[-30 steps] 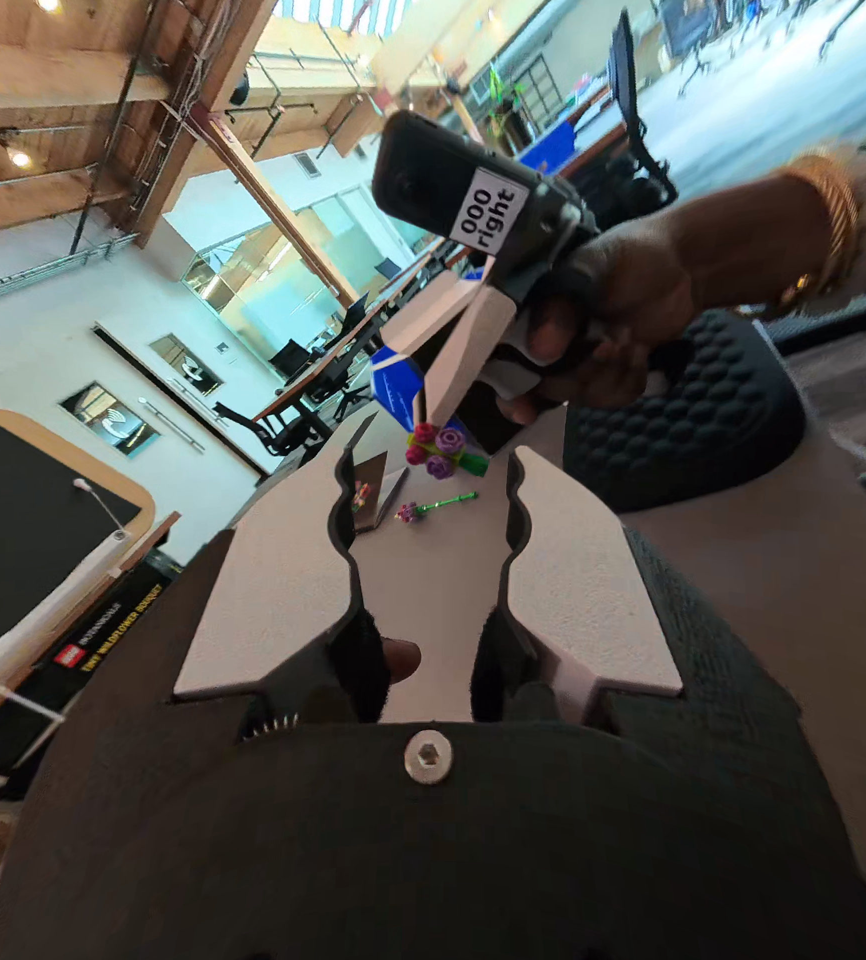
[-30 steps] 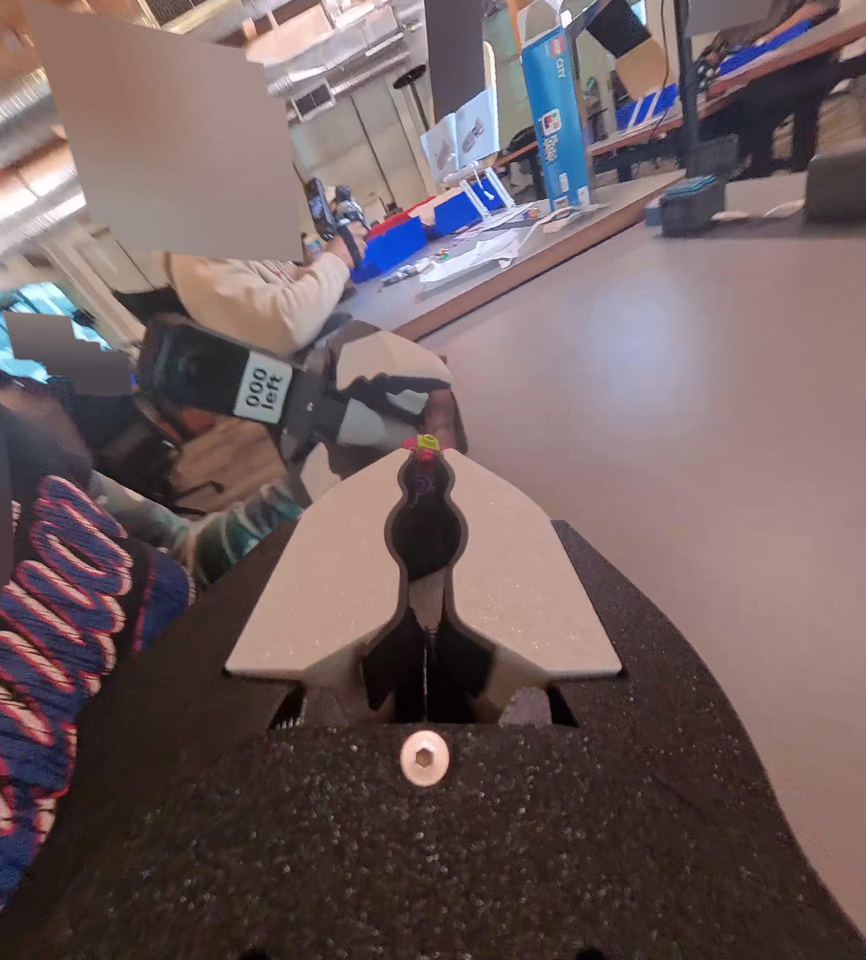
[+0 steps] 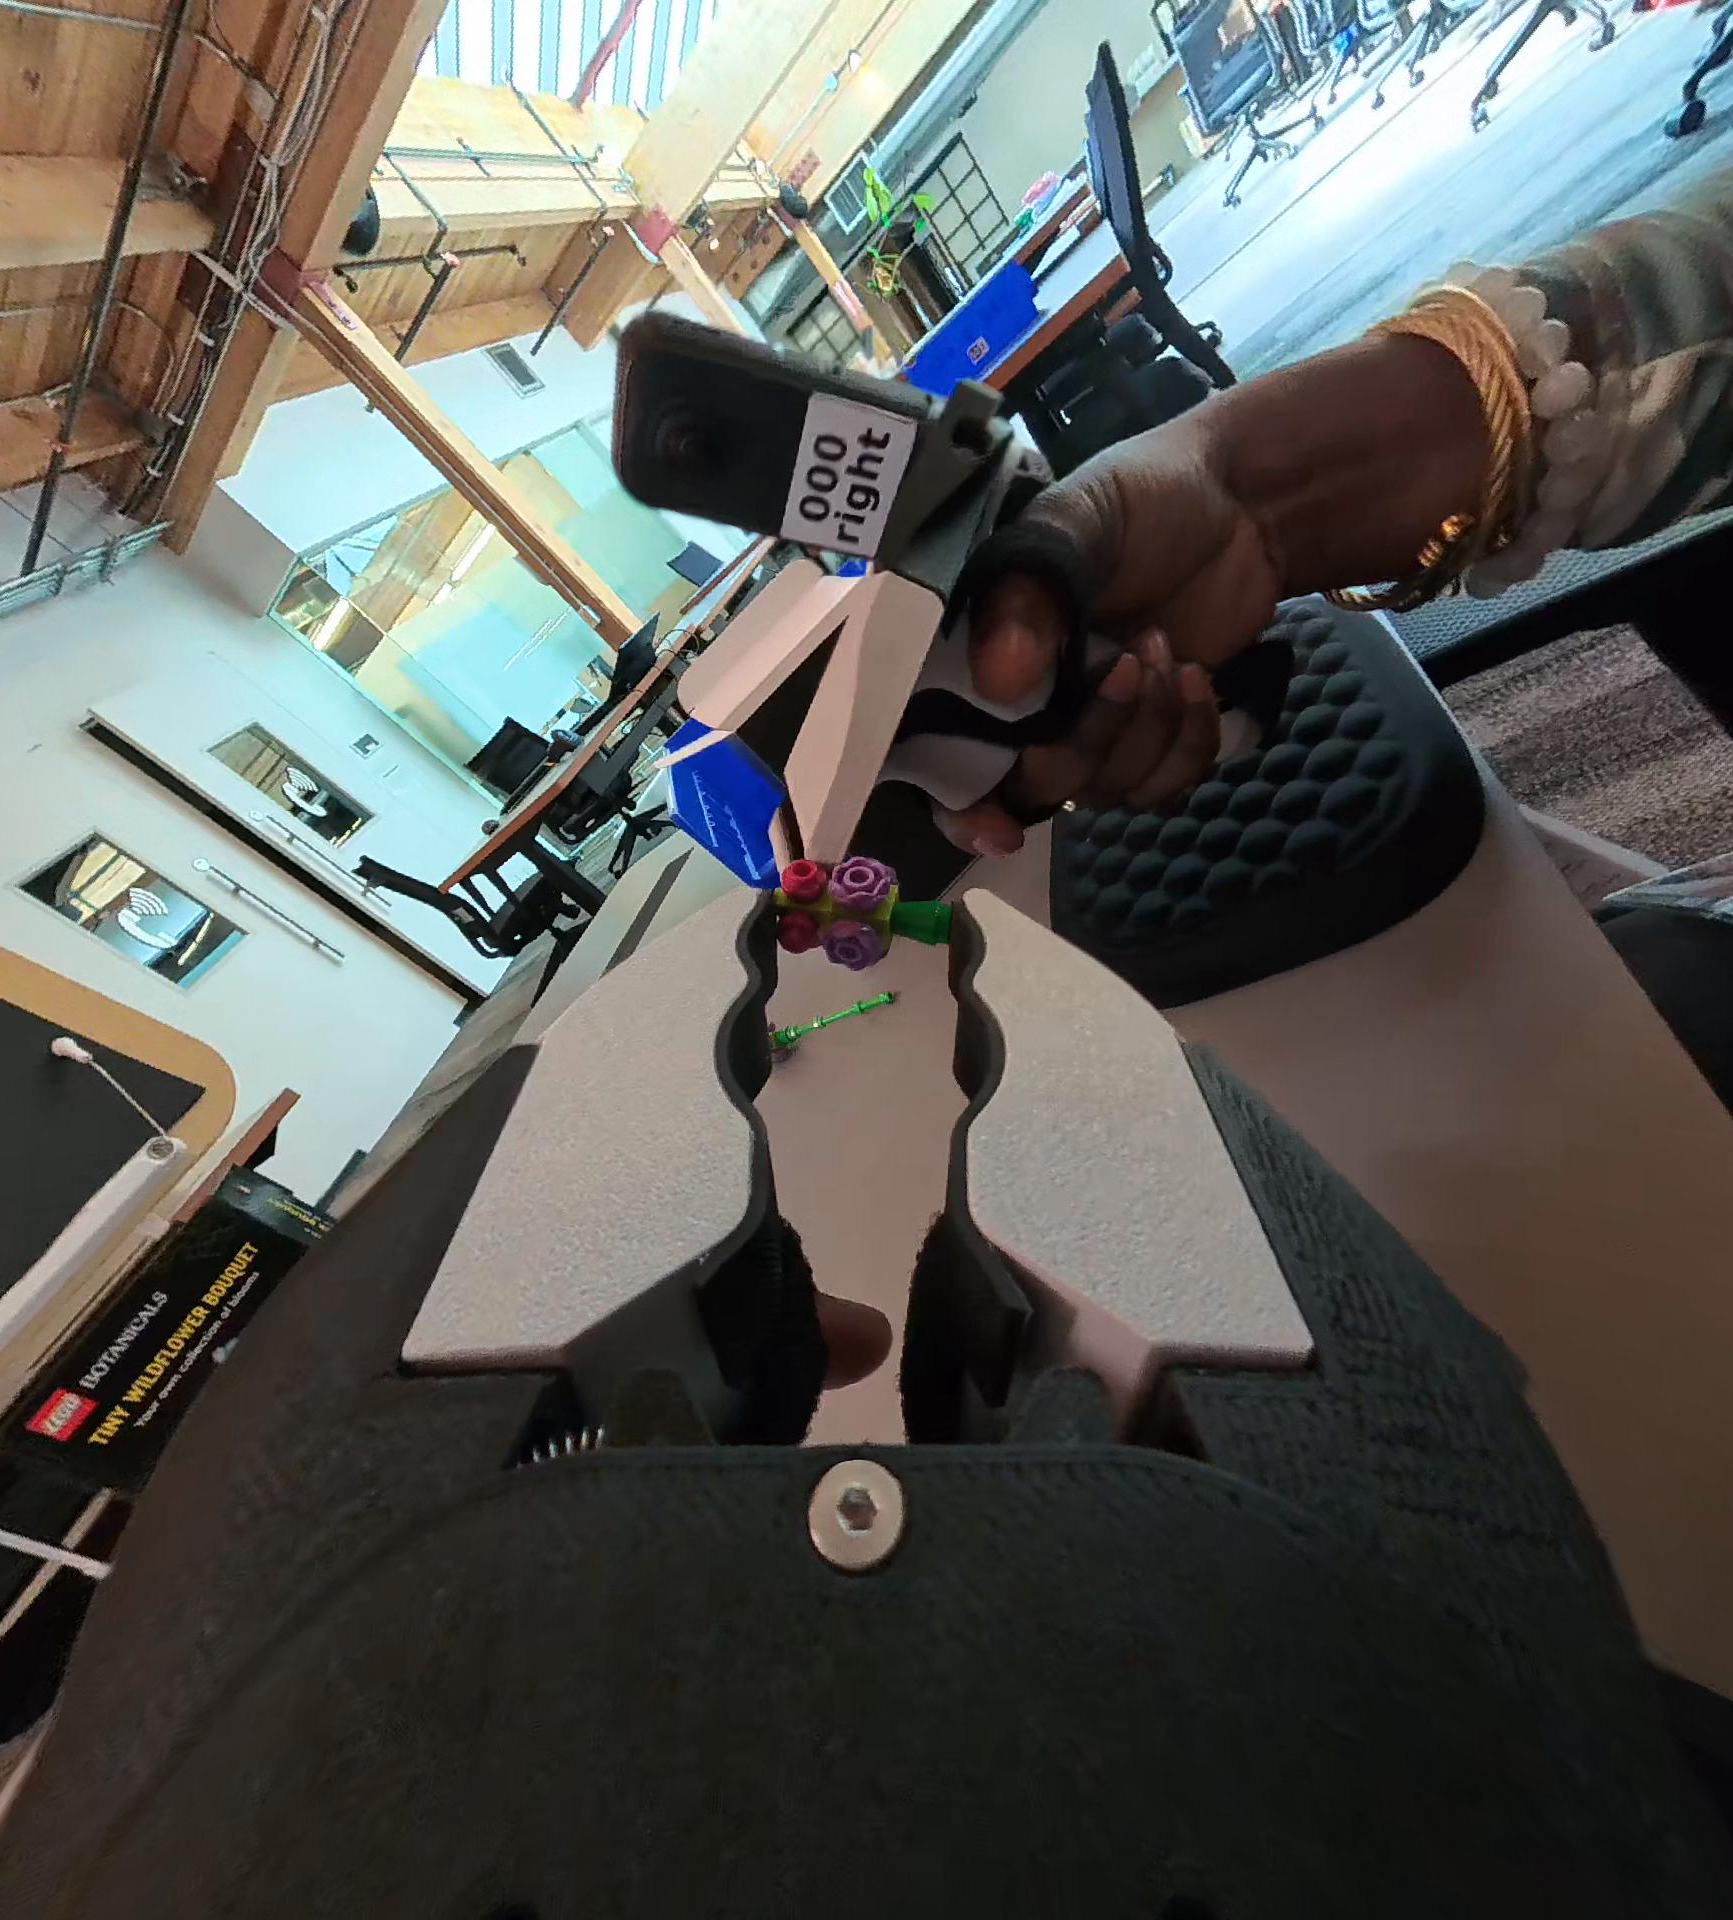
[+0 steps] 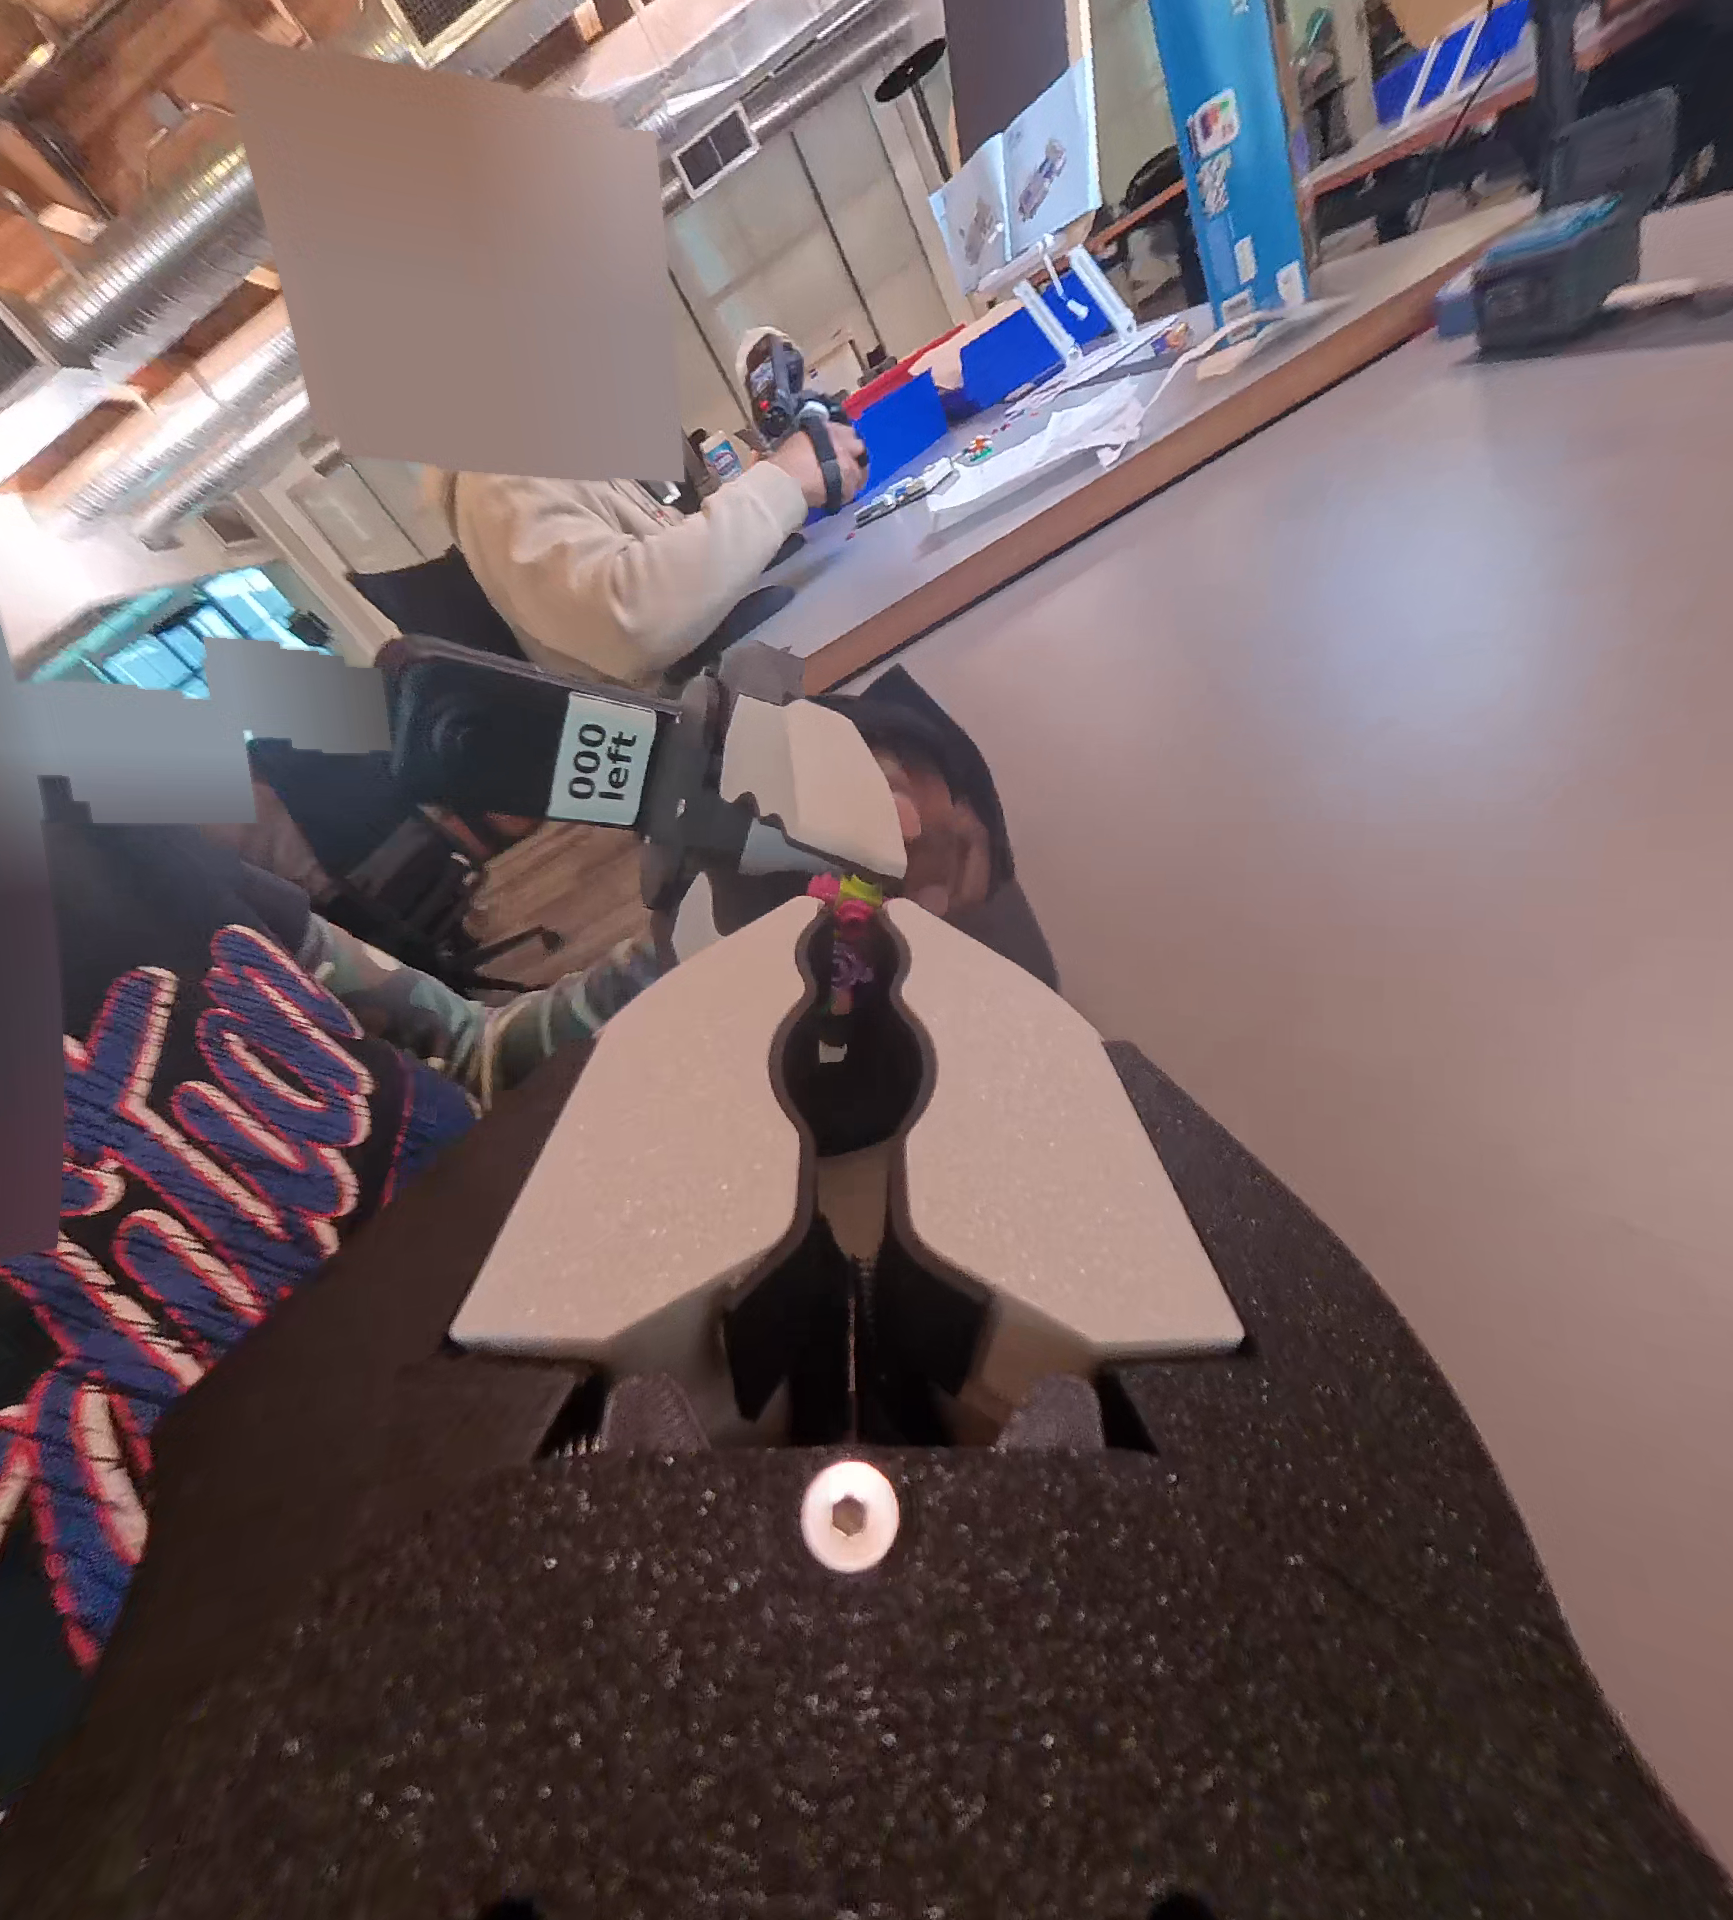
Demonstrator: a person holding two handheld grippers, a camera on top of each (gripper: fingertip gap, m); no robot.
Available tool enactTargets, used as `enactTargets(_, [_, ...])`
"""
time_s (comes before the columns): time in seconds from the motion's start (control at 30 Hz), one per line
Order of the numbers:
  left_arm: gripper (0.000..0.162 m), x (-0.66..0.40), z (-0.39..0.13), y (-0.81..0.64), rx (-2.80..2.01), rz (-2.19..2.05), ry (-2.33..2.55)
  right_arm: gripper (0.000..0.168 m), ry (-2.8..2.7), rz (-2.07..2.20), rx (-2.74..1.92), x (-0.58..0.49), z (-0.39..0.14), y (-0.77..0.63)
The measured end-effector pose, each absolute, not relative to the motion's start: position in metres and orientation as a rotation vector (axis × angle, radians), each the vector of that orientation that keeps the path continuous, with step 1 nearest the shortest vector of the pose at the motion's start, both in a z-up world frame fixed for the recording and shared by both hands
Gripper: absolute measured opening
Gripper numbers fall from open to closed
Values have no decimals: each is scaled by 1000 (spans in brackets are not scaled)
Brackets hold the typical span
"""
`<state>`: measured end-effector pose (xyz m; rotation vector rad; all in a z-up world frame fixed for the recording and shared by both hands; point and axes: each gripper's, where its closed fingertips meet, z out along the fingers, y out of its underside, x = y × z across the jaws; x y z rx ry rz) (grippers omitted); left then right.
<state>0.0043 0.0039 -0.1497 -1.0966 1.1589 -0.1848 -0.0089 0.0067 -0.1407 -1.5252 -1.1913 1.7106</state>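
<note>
The small flower cluster [image 3: 838, 914], red and purple blooms on a yellow-green core with a green stub, sits pinched at the very tips of my right tool [image 4: 854, 914], raised above the worktop [image 3: 1413, 1195]. My right tool is closed down on it, fingers nearly meeting. My left tool [image 3: 854, 920] stands partly open, its tips to either side of the cluster; I cannot tell whether they touch it. A loose green stem [image 3: 834, 1020] with a small purple bloom lies on the worktop beyond, seen in the gap between my left fingers. A black dimpled cushion [image 3: 1288, 810] sits to the right. In the right wrist view the worktop runs broad and bare toward its far edge.
</note>
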Motion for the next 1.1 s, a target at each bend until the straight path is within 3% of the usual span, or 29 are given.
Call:
enactTargets(0.33, [31, -26, -128, 8, -1157, -483, 917, 6, -1253, 1001, -1228, 6, -107, 24])
enactTargets(0.47, [32, -36, -124, 10, -1142, -422, 893, 7, -1117, 925, -1298, 41, -92, 50])
enactTargets(0.67, [32, -25, -138, 20, -1200, -295, 942, 7, -777, 157, -1633, 158, -94, 147])
enactTargets(0.83, [32, -24, -142, 22, -1215, -238, 967, 16, -766, 44, -1830, 179, -125, 164])
enactTargets(1.1, [32, -26, -148, 28, -1251, -148, 979, 18, -760, -37, -1766, 184, -117, 164])
